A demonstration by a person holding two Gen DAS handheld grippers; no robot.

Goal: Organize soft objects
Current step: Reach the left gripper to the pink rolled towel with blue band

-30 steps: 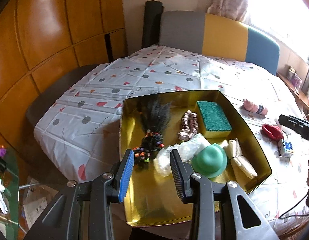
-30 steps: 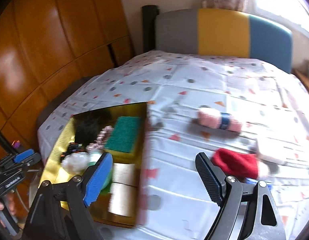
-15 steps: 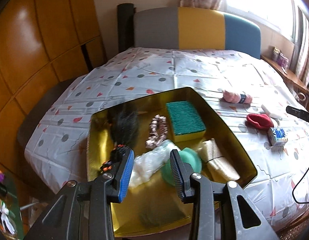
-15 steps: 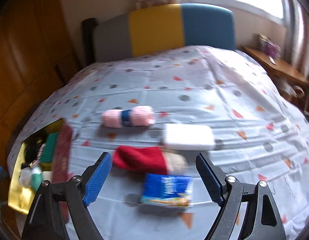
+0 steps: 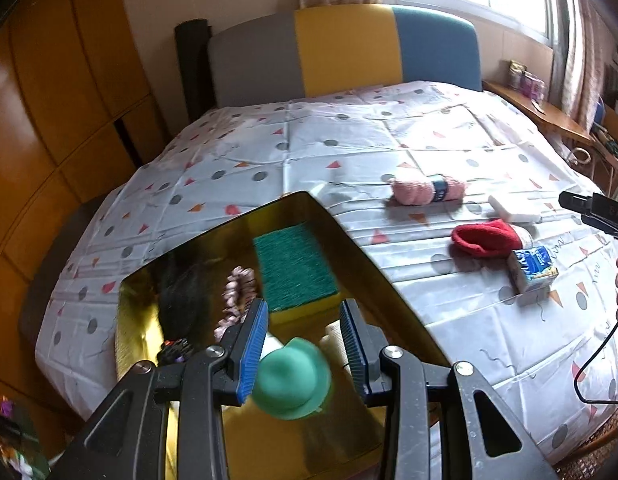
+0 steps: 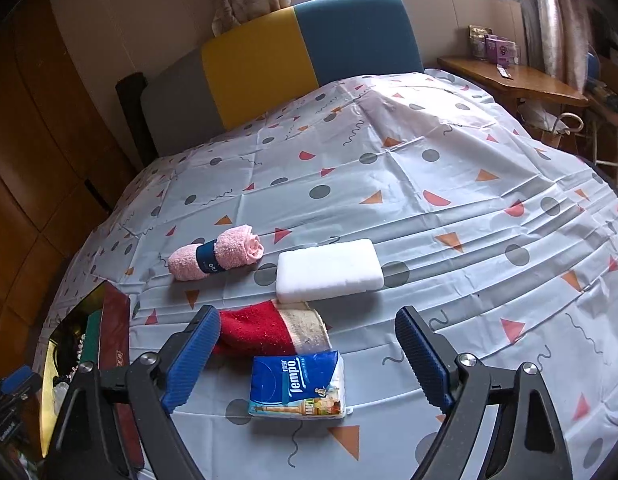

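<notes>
In the right wrist view the right gripper [image 6: 309, 356] stood lowest in the frame, its jaws spread wide, having just been opening, with nothing pressed between the pads. Directly between and below them lay the blue tissue pack [image 6: 299, 386], flat on the patterned bedcover [image 6: 449, 168], its long axis running roughly across the frame. Just above it, partly behind the left pad, lay the red sock [image 6: 265, 330], stretched left to right with its pale cuff to the right and close to the pack. Further up sat the white foam block [image 6: 329, 270], also lying crosswise, and to its upper left the pink rolled towel [image 6: 217, 254] with its dark band.

The gold tray [image 5: 369, 272] showed at the lower left edge of that view. In the left wrist view it filled the lower centre, and the left gripper [image 5: 305, 344] hung over it, jaws partly open and apparently empty; a green round piece [image 5: 295, 378] lay beneath them in the tray, with the green sponge [image 5: 295, 262] further up.

The right gripper looked by far the nearer to the loose things. The tissue pack lay straight ahead and under its jaws, so it seemed the likely next pick.
</notes>
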